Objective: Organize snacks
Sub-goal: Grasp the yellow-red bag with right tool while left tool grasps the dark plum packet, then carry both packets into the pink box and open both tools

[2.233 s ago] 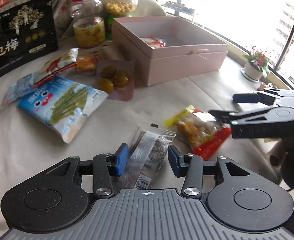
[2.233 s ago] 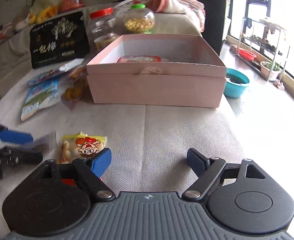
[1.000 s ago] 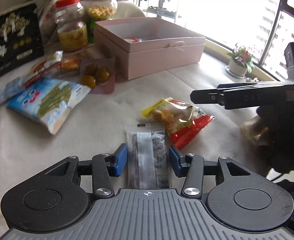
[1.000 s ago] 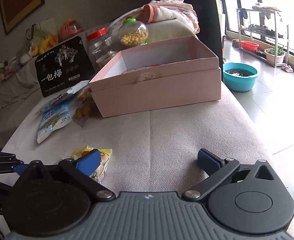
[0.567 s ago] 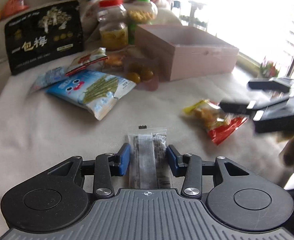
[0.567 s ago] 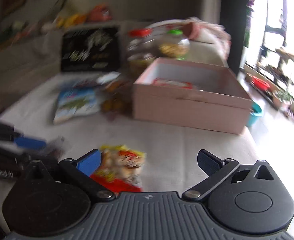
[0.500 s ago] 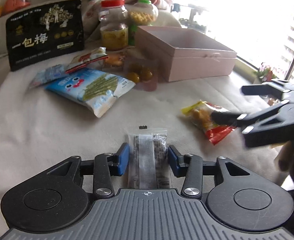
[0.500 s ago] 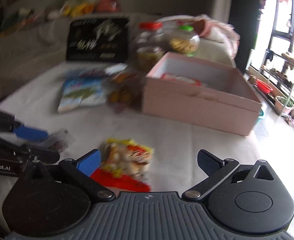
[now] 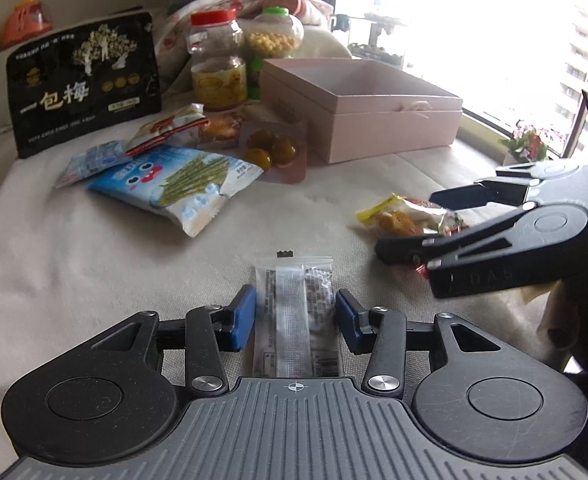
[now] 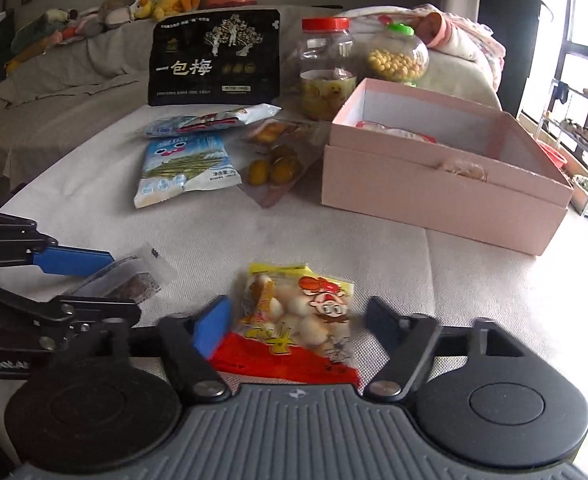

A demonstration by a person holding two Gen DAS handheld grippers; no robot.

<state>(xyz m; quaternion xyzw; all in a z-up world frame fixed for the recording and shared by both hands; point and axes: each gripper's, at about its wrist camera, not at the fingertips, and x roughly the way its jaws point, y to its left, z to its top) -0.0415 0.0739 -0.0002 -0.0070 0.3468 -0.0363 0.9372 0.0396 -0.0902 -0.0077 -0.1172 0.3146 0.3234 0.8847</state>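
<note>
Both cameras sat low, just above the cloth-covered table (image 9: 93,280), each looking forward along its own fingers. The left wrist view looked from the near left toward the far right, facing the bright window (image 9: 474,20). The right wrist view looked from the near right toward the far left, facing the sofa (image 10: 73,68). Each caught the other gripper at its edge, and both shared the pink box (image 9: 374,120) (image 10: 434,184), the black plum bag (image 9: 81,84) (image 10: 213,60) and the jars behind.
</note>
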